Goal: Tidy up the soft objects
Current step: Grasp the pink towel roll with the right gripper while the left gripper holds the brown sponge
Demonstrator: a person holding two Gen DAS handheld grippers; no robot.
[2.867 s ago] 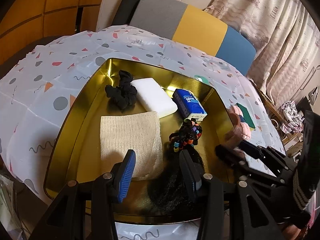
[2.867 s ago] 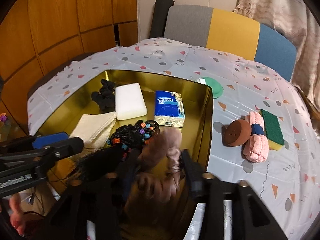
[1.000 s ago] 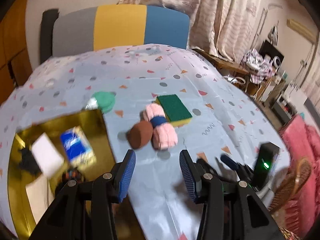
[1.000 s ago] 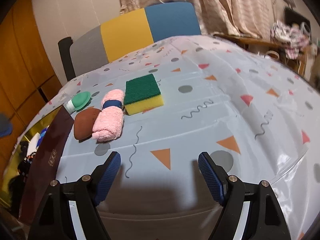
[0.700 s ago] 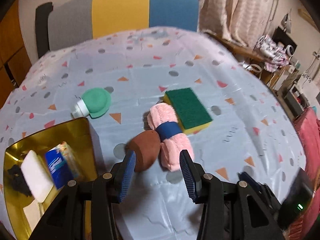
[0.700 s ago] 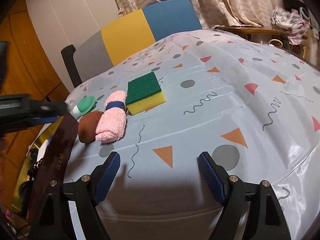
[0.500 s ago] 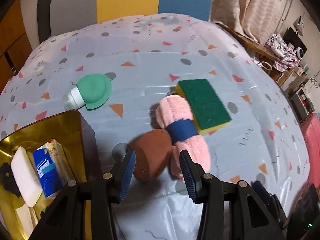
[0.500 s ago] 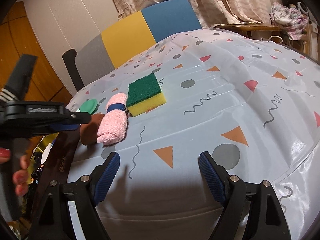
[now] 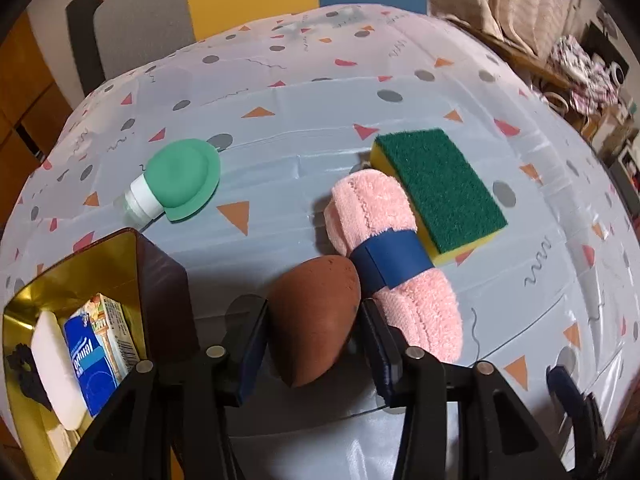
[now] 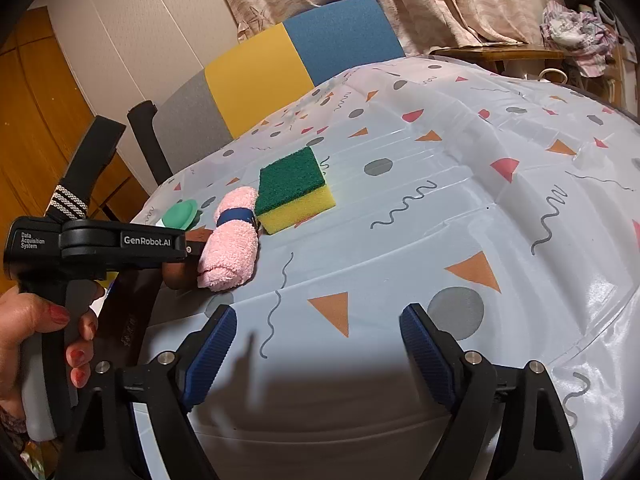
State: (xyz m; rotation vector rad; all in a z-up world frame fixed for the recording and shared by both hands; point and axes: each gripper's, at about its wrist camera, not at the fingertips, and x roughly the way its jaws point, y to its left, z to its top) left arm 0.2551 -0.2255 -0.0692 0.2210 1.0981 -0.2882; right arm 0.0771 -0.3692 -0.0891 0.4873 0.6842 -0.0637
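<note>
Since half a second back the left gripper (image 9: 310,342) has dropped over the brown sponge (image 9: 314,320); jaws closing round it, pads flanking, not clearly pressing. Likely bound for the gold tin (image 9: 24,300) at left, which already holds the tissue pack (image 9: 94,354). Sponge sits on the desk (image 9: 320,120), touching the pink towel roll (image 9: 394,280); scouring sponge (image 9: 440,188) just beyond. Only the right wrist view shows the hand (image 10: 24,320) and the right gripper (image 10: 318,344), jaws spreading, empty.
</note>
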